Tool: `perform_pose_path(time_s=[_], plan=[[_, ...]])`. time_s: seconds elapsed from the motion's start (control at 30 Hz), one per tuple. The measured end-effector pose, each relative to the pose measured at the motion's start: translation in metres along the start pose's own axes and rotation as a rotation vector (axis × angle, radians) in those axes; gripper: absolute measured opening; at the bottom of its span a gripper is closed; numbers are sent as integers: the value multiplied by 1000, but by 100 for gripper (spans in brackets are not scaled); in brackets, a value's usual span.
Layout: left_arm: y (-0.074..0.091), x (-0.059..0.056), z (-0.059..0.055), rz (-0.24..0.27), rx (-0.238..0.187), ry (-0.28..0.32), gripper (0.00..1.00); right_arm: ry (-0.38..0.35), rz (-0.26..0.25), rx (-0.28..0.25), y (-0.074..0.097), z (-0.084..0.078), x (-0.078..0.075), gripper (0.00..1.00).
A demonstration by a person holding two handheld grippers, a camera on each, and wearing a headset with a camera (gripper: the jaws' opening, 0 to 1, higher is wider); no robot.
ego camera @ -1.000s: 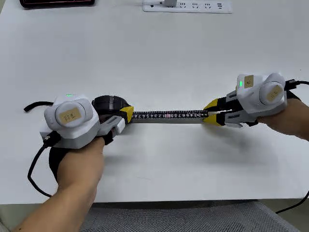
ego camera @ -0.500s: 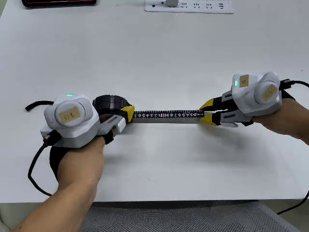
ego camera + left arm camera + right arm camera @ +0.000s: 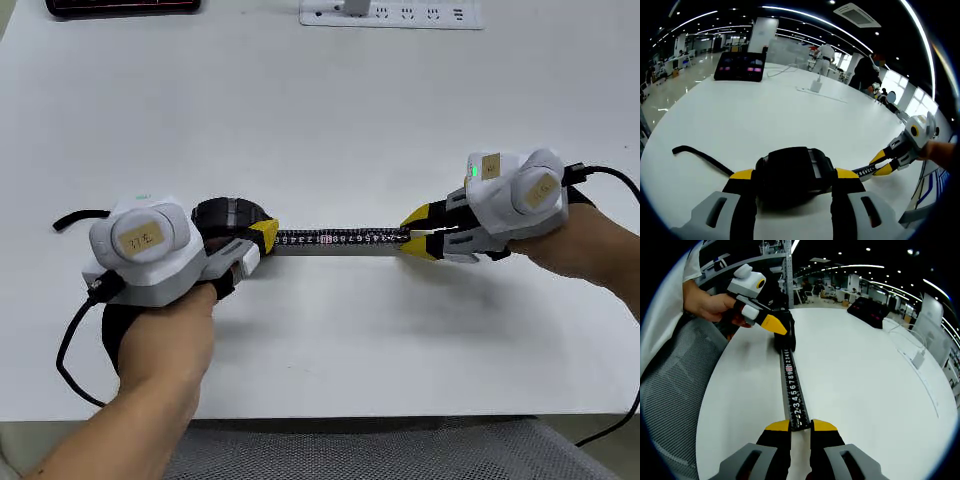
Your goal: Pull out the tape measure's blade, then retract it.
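The black tape measure case [image 3: 232, 215] [image 3: 794, 172] [image 3: 786, 335] rests on the white table with my left gripper [image 3: 262, 236] [image 3: 794, 176] shut on it. Its blade [image 3: 340, 238] [image 3: 792, 392] lies pulled out flat to the right, numbers up. My right gripper [image 3: 413, 231] [image 3: 800, 425] is shut on the blade's end; it also appears in the left gripper view [image 3: 881, 163]. A black wrist strap [image 3: 72, 218] [image 3: 700, 156] trails left from the case.
A white power strip [image 3: 388, 12] [image 3: 816, 87] and a dark device [image 3: 118, 6] [image 3: 739, 67] lie at the table's [image 3: 330, 120] far edge. A mesh chair [image 3: 380, 450] sits at the near edge. People stand in the background of the left gripper view.
My right gripper has moved left toward the case with the blade's end in it, so the exposed blade is shorter. The left gripper and the case stay put.
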State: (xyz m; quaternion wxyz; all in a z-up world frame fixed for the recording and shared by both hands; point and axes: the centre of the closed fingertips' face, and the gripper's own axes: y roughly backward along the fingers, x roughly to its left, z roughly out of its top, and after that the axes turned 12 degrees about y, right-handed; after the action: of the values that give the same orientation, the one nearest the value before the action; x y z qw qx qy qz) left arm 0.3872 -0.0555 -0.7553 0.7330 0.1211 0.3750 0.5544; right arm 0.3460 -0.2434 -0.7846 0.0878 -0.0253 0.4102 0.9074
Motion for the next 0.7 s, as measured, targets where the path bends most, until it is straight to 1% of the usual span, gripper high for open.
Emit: perform_pose_path(time_s=[0.7], plan=[[0, 0, 0, -9, -1, 14, 55, 3, 14, -38, -19, 23, -1, 10]])
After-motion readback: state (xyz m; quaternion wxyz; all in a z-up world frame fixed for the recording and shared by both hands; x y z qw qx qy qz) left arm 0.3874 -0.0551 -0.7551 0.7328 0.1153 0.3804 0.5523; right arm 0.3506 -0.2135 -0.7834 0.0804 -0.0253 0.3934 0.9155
